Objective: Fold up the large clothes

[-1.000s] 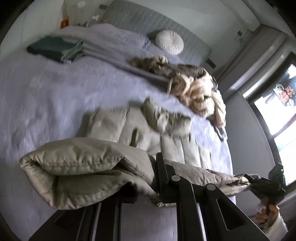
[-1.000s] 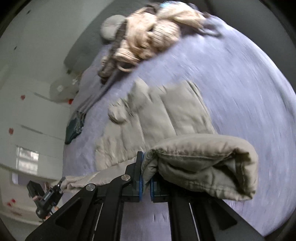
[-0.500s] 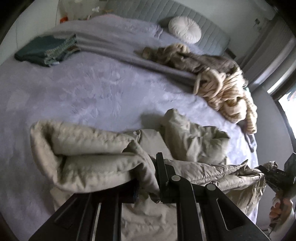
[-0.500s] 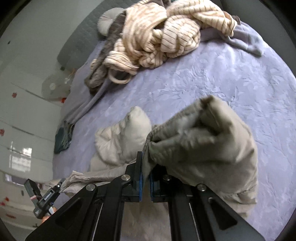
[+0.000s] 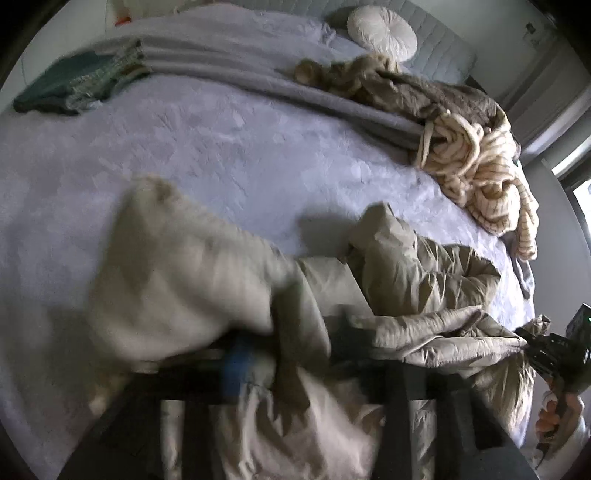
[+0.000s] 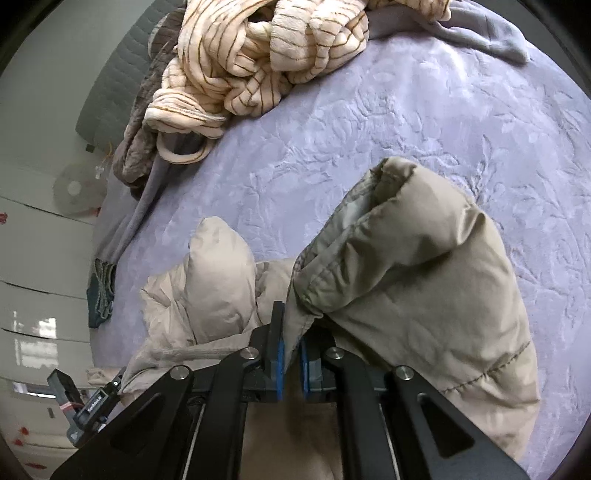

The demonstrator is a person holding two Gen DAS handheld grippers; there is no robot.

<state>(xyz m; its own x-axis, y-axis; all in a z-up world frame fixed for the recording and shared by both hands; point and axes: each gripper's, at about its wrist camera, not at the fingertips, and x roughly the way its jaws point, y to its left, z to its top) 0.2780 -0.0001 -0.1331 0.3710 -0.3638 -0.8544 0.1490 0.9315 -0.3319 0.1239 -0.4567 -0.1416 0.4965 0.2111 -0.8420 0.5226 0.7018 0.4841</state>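
On the lilac bed (image 6: 424, 122) lies the beige puffer jacket (image 6: 424, 295), folded over on itself near the bed's front edge, and we hold it at both ends. Our right gripper (image 6: 290, 363) pinches a seam of the jacket between its blue pads (image 6: 279, 369); the jaws are just starting to ease apart, yet the cloth is still caught between them, and a padded fold bulges up to the right of the fingers. Our left gripper (image 5: 284, 350) is blurred in its own view; its jaws are opening wide, with jacket fabric lying loose between them and no pad pressing on it that we can see. A blue pad (image 5: 234, 369) shows on the left side of that gap. From the left wrist view we see the right gripper at the far right edge, a hand (image 5: 557, 417) around its handle, with a stretch of jacket hem drawn toward it. From the right wrist view the left gripper appears small at the lower left, at the jacket's other end. Beyond the jacket, well apart from it, a heap of cream striped fleece (image 6: 258, 62) and a brown garment (image 5: 436, 96) sits near the headboard, a round white cushion (image 5: 382, 31) rests by the pillows, and a folded dark green stack (image 5: 74, 86) lies at the far left of the bed.
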